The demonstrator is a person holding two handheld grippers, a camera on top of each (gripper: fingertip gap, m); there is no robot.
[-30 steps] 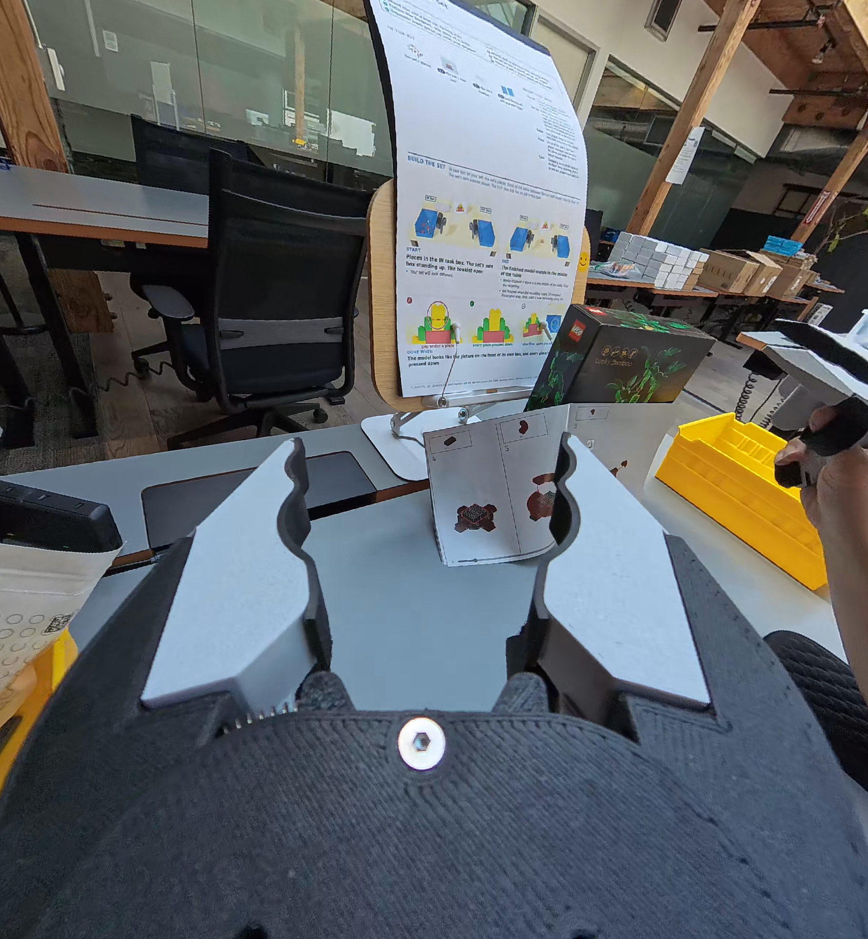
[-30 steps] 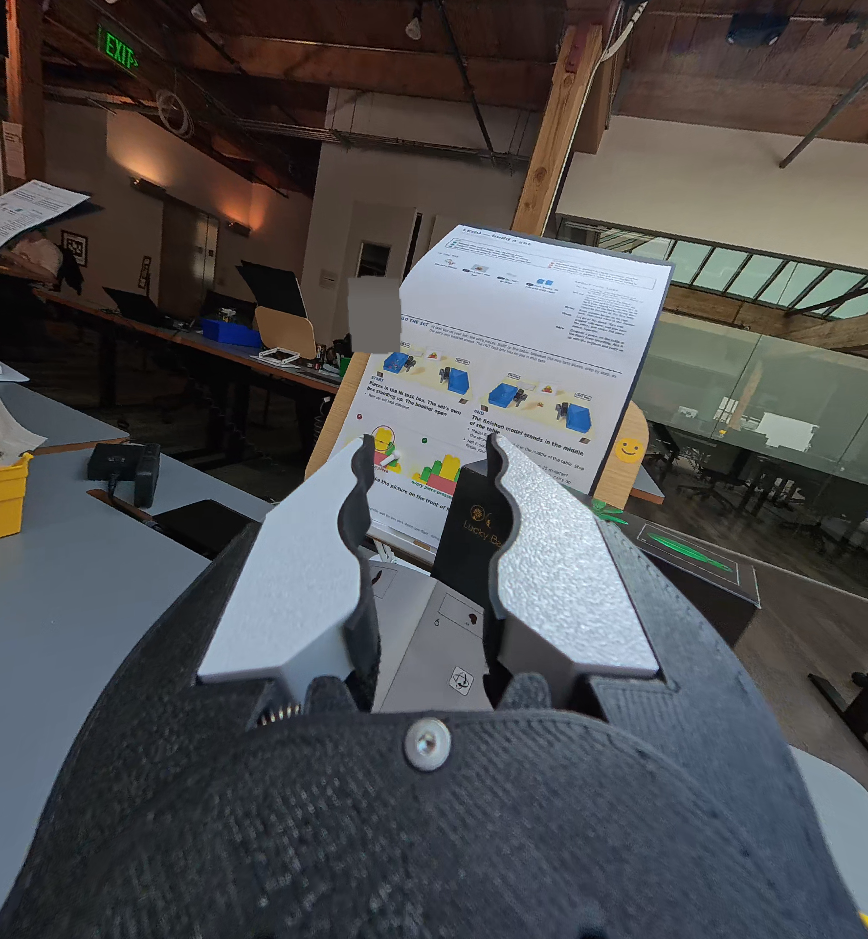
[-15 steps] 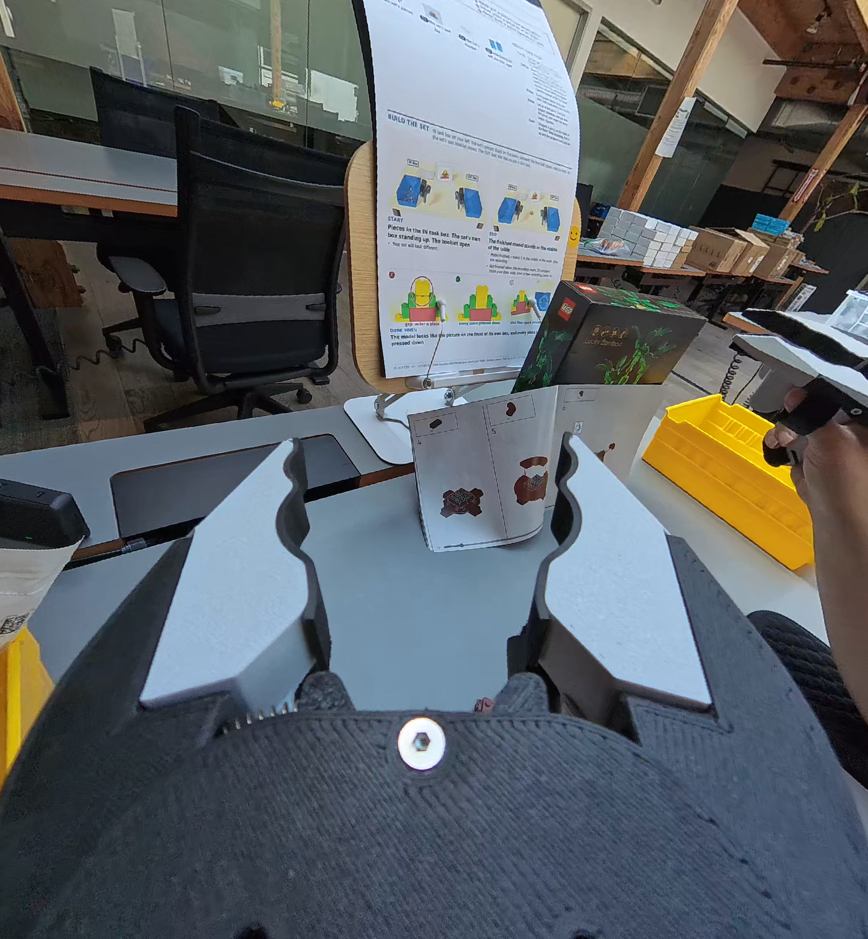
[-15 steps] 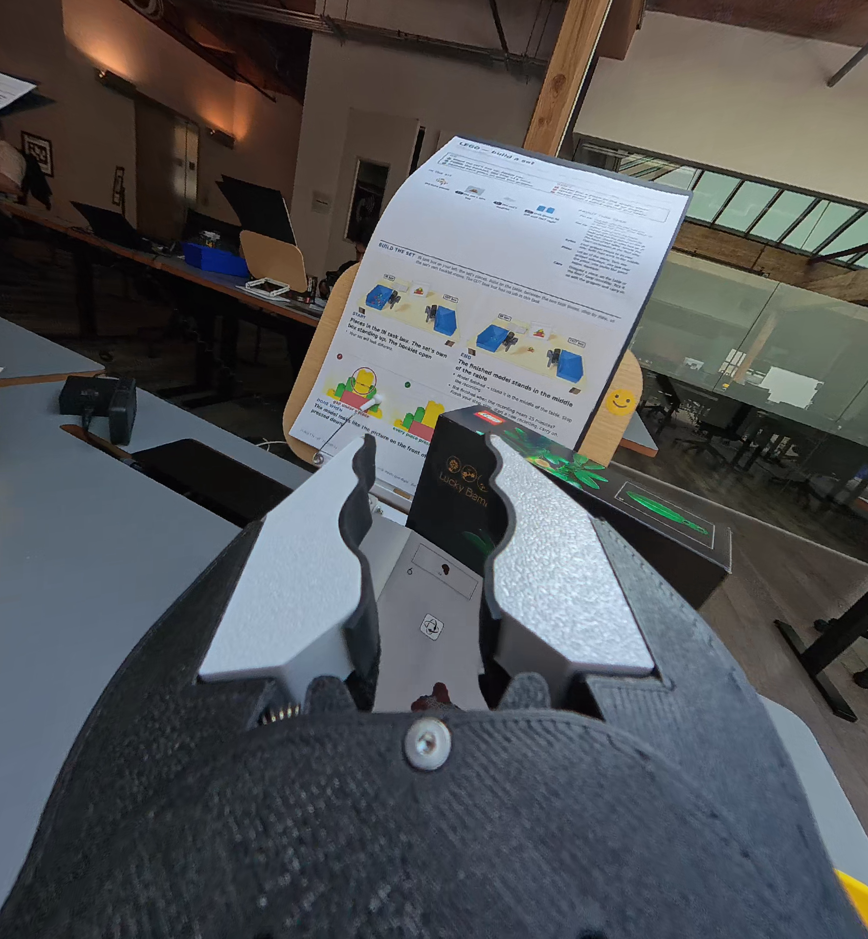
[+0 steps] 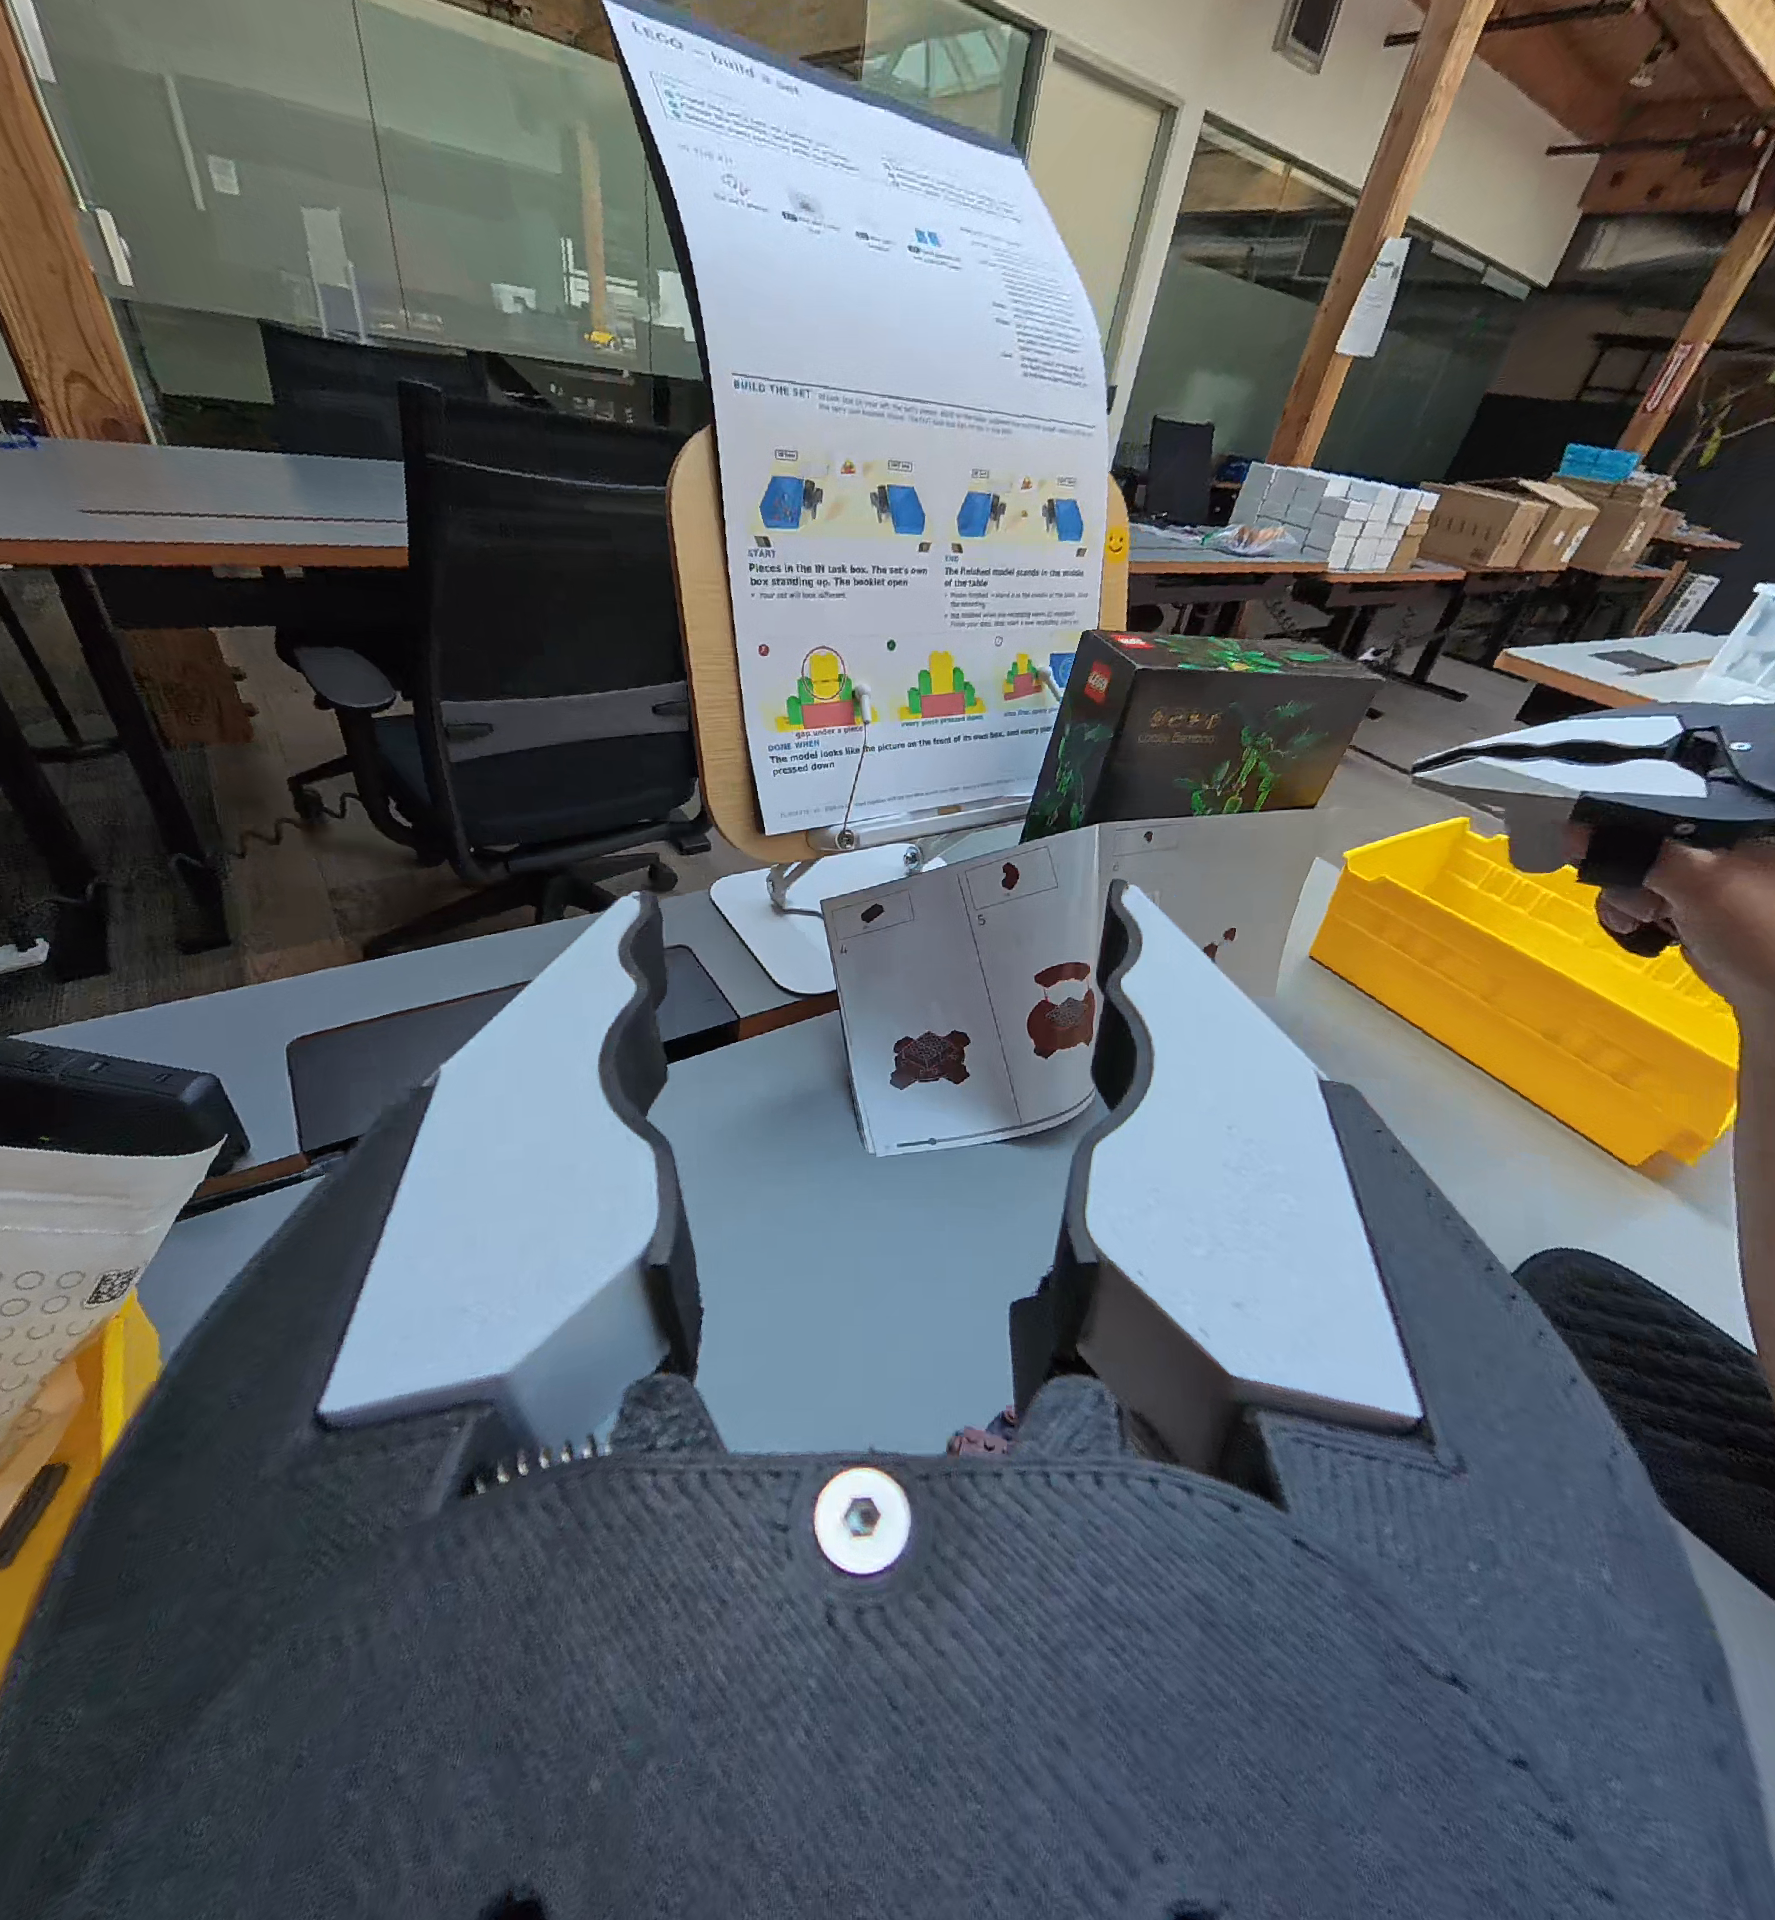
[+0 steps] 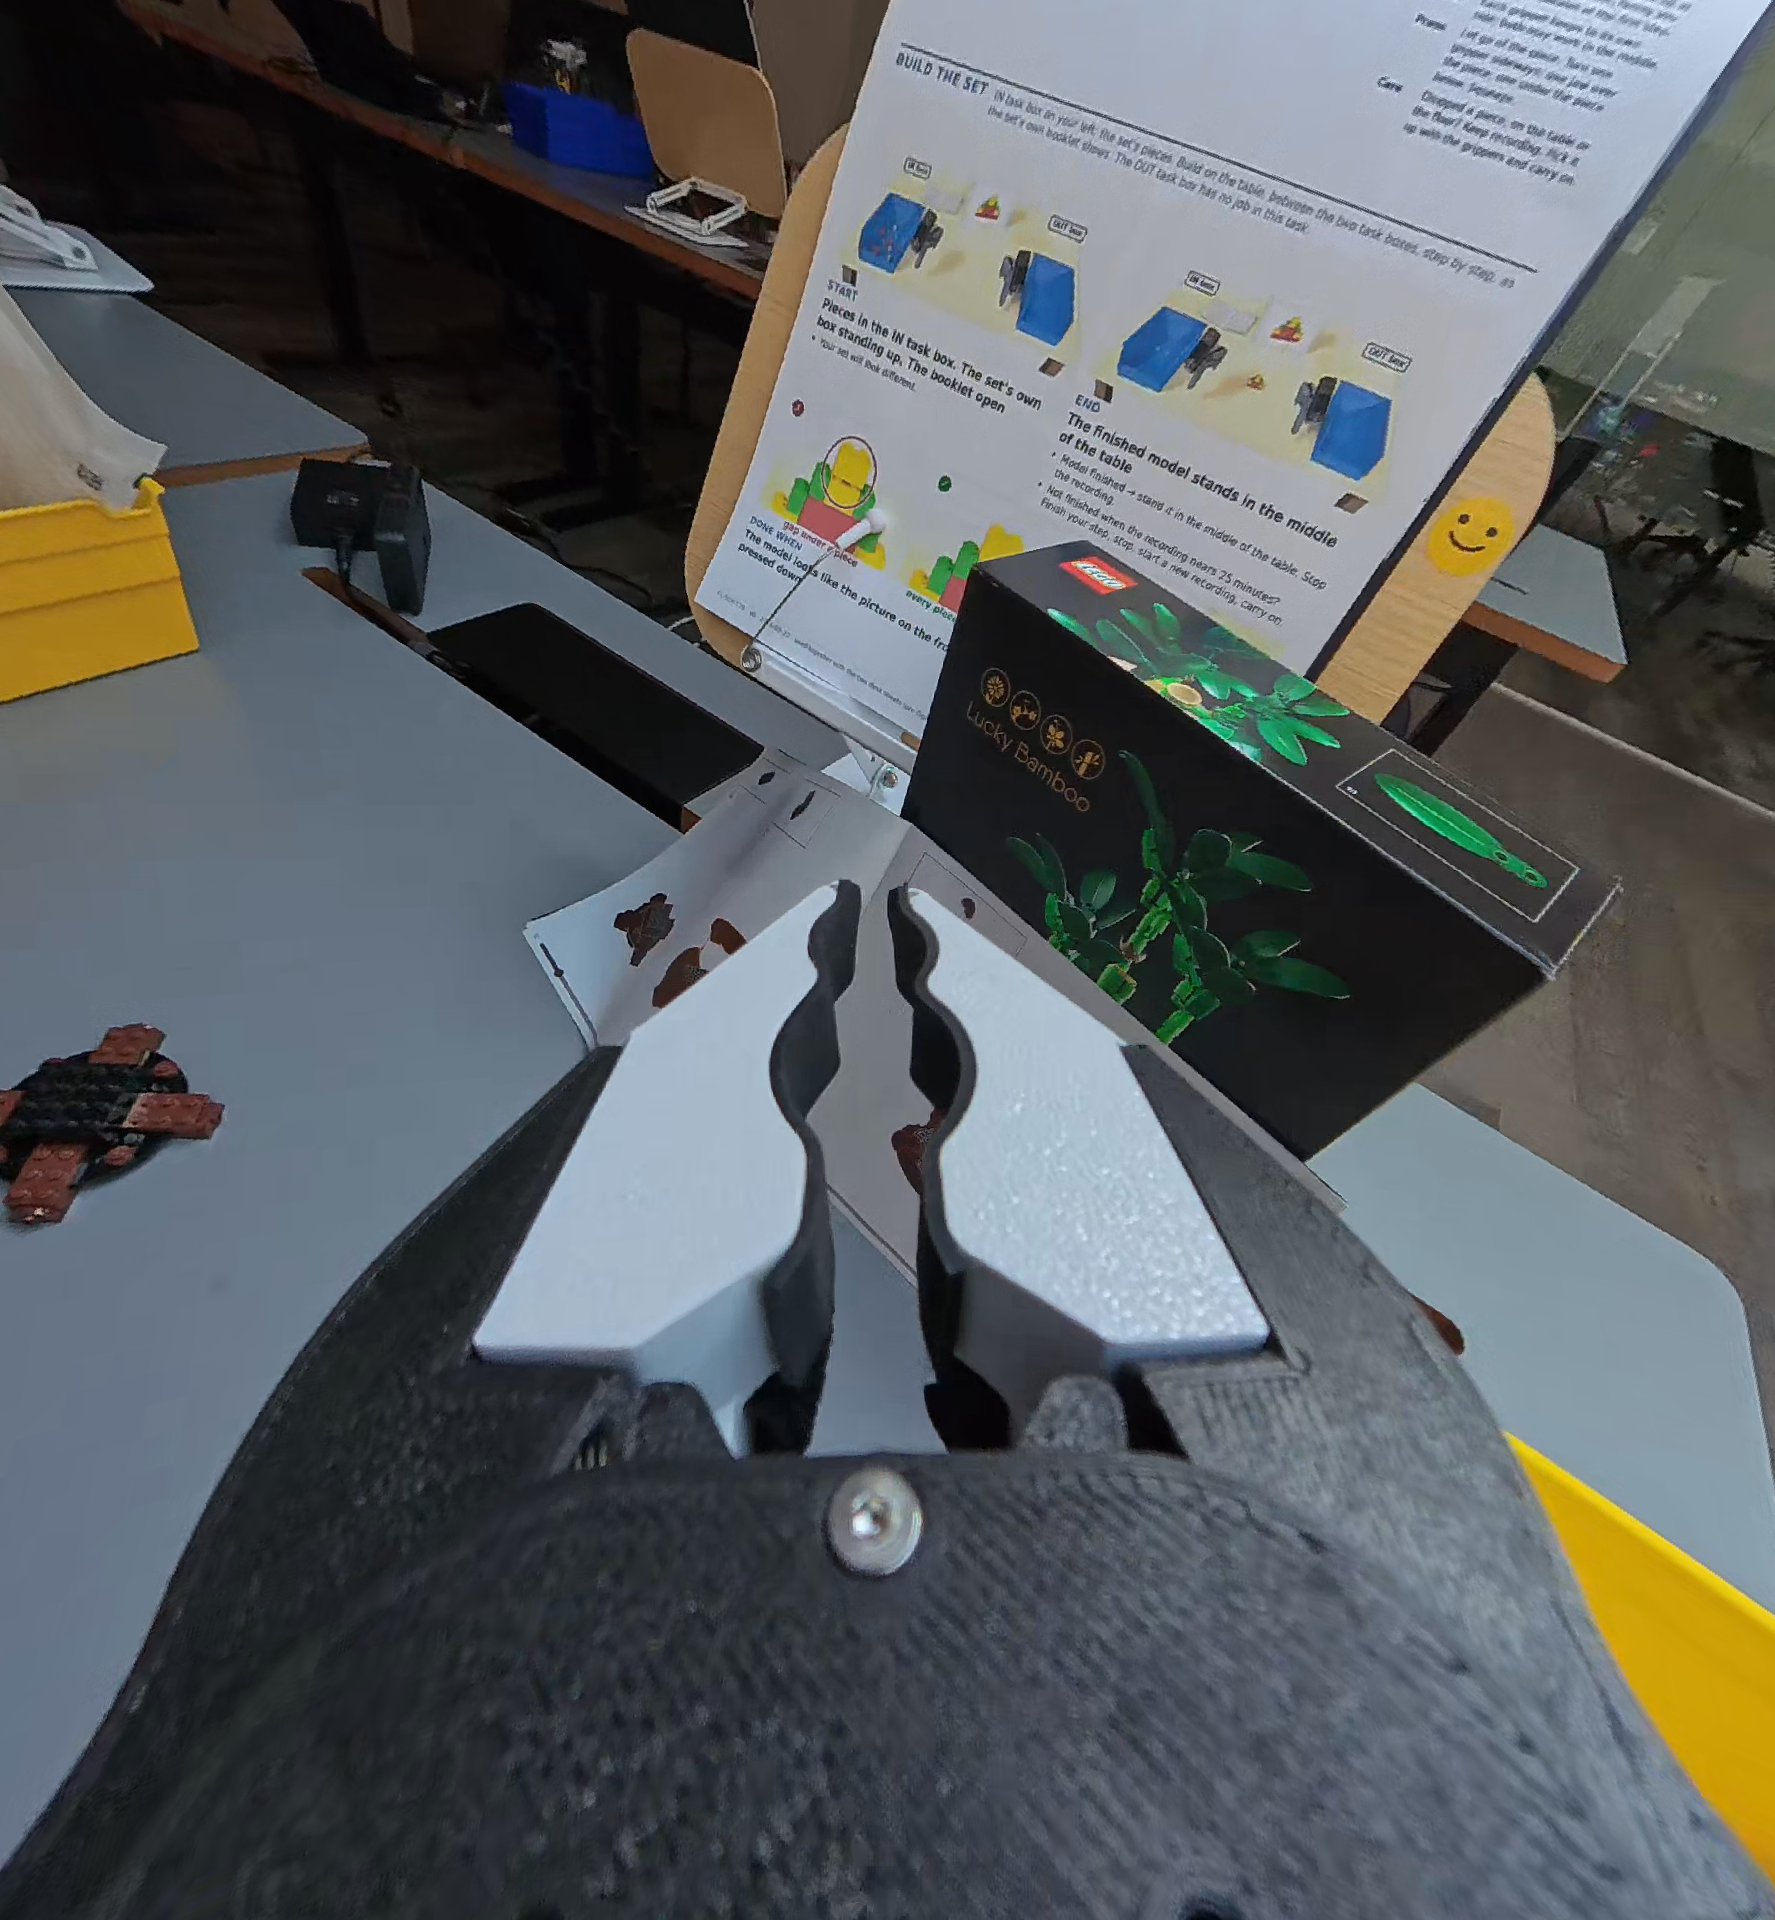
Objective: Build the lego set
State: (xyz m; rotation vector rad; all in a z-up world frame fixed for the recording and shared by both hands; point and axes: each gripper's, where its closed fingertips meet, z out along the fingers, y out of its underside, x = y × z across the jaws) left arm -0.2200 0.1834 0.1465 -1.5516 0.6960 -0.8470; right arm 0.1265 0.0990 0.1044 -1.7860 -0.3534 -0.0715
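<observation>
Taking the open instruction booklet (image 5: pixel 966 1023) as the landmark, the nearest thing is the left gripper (image 5: pixel 878 1023), held low over the grey table (image 5: pixel 841 1299) just short of the booklet. Its fingers are spread wide with nothing between them, and it points straight at the pages, probably so the person can read the next step.

The right gripper (image 6: pixel 867 904) comes in from the booklet's right side, tilted down, with its tips over the booklet's right-hand page. Its jaws are nearly closed, only a thin slit remaining, and they grip nothing visible. In the left wrist view it shows level and side-on above the yellow bin (image 5: pixel 1517 997), a hand (image 5: pixel 1714 914) wrapped round its grip.

The partly built model (image 6: pixel 83 1117), a black round plate crossed by reddish-brown plates, lies flat on the table to the booklet's left and nearer the person, well apart from both grippers. It looks like an early stage.

The booklet stands curved, propped against the black Lego box (image 6: pixel 1247 852) right behind it, so its pictures face the builder. Behind the box a printed instruction sheet (image 5: pixel 904 457) rests upright on a wooden stand (image 5: pixel 701 665).
</observation>
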